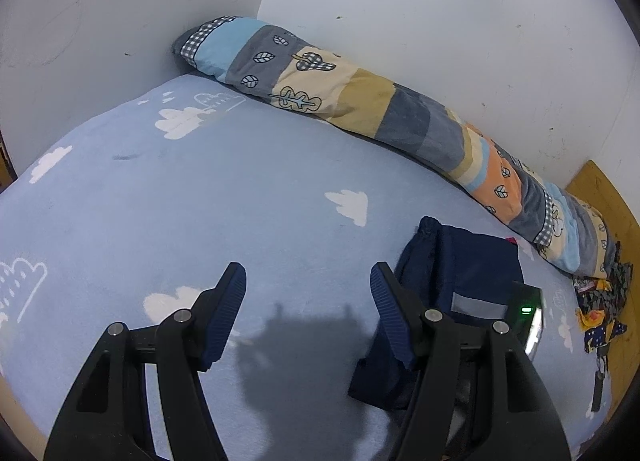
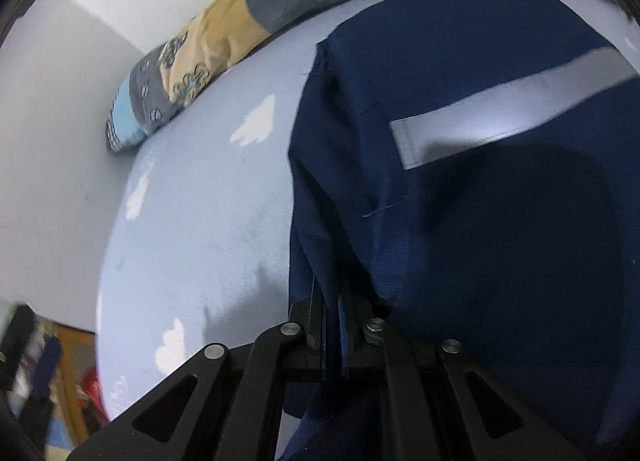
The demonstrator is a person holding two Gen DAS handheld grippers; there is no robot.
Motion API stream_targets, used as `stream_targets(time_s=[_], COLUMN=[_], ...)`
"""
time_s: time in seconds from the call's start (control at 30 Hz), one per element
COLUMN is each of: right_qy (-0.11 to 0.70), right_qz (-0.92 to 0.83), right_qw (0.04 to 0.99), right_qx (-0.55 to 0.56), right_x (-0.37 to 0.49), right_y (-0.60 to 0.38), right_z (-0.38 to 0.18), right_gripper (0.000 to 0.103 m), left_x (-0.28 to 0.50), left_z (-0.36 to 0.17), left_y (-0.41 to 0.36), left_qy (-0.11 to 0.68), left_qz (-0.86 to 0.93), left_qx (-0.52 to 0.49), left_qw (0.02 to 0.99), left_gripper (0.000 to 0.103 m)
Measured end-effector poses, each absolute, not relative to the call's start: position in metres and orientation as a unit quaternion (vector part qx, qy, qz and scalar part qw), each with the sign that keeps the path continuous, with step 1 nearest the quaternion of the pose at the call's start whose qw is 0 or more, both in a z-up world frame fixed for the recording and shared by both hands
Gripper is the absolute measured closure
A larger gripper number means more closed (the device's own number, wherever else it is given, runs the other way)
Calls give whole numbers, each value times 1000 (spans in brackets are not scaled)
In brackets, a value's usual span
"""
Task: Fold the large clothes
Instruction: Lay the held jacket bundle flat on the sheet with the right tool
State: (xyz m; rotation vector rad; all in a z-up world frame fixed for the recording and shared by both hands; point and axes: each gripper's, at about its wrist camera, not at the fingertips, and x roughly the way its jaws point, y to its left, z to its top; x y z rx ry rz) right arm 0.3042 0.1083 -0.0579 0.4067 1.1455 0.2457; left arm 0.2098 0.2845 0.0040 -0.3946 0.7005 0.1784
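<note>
navy garment on the bed, pinched in my right gripper

my right gripper [image 2: 334,325] is clenched on a fold of the navy garment [image 2: 500,221], whose grey strip [image 2: 500,101] faces up; it lies on the cloud-print sheet [image 1: 240,189] near the patchwork bolster [image 1: 360,101]. my left gripper [image 1: 308,301] hangs released over bare sheet, just left of the garment.

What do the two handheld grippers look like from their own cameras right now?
The left gripper has matte black angular link arms with cut-out slots and round silver pivot pins, ending in dark blue ribbed pads. The right gripper has the same black links and silver pins, with only a sliver of blue pad visible. No cables, markings, sleeves or hands are visible.
</note>
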Motion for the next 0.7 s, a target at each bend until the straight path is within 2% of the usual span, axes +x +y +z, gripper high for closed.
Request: stream_targets(time_s=[0.1,0.23,0.47,0.57,0.7], right_qy=[543,551,477,443,434], right_qz=[124,182,295,250,160], right_qw=[816,804,808,839,863], right_qx=[156,130,181,195,202], right_x=[307,306,260,241,227], right_y=[124,133,69,-5,-93], right_z=[-62,-53,6,20,9], right_gripper=[91,73,74,74,78], left_x=[211,211,210,211,216], left_z=[6,11,14,14,6], left_y=[279,276,268,256,228], left_qy=[340,334,332,338,370], left_qz=[85,80,57,26,-65], left_qx=[-184,-184,-186,-177,-197], left_qw=[918,921,923,924,905], left_gripper=[39,39,39,39,39])
